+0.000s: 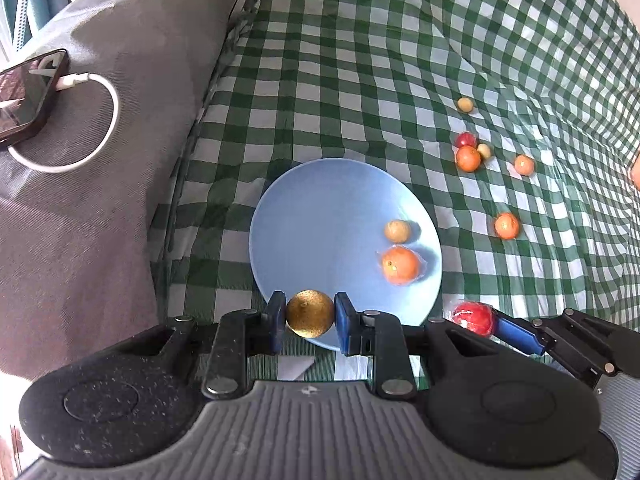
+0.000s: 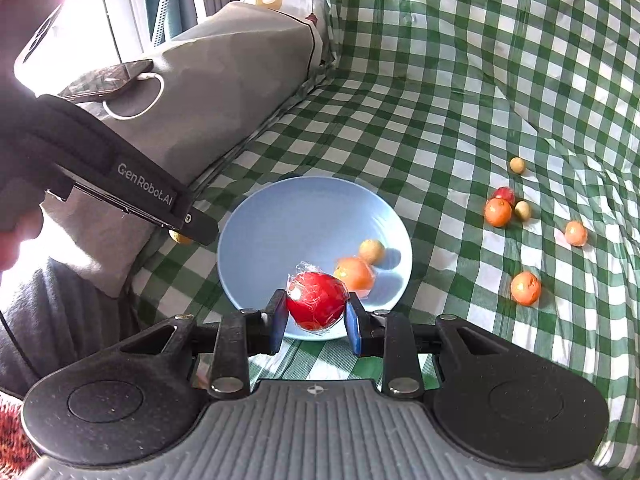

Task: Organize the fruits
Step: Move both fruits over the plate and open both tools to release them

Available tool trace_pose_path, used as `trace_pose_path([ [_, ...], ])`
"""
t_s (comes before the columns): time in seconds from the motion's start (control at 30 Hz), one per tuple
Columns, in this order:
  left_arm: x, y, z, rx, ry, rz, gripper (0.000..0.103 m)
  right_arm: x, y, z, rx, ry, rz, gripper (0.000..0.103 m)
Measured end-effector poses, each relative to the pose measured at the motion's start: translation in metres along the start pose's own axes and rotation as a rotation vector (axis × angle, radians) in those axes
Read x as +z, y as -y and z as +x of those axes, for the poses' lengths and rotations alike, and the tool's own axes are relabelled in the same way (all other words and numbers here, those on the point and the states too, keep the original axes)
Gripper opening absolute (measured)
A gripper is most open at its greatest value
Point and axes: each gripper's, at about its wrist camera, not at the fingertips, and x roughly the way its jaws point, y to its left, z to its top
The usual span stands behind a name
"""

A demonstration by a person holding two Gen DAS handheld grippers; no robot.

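A light blue plate (image 1: 320, 208) lies on the green checked cloth with an orange (image 1: 401, 265) and a small tan fruit (image 1: 397, 231) on its right side. My left gripper (image 1: 310, 319) is shut on a golden-brown round fruit (image 1: 310, 318) over the plate's near rim. My right gripper (image 2: 316, 307) is shut on a red plastic-wrapped fruit (image 2: 316, 305) over the same plate (image 2: 296, 220); it also shows in the left wrist view as the red fruit (image 1: 474, 317) at the lower right. Several loose fruits (image 2: 498, 211) lie on the cloth to the right.
A grey cushion (image 1: 100, 140) runs along the left, with a phone (image 1: 28, 96) and a looped white cable (image 1: 96, 128) on it. The checked cloth (image 1: 400, 60) stretches far and right, creased. In the right wrist view the left gripper's black body (image 2: 132, 184) crosses the left side.
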Motion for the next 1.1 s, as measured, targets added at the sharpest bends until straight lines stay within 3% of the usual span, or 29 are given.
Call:
trace_pose_path([
  [0.73, 0.035, 0.009, 0.063, 0.042, -0.047, 0.043, 0.028, 0.033, 0.024, 0.080, -0.032, -0.058, -0.005, 0.031],
  [1.1, 0.043, 0.014, 0.080, 0.051, -0.065, 0.063, 0.028, 0.033, 0.030, 0.098, -0.038, -0.088, -0.002, 0.031],
])
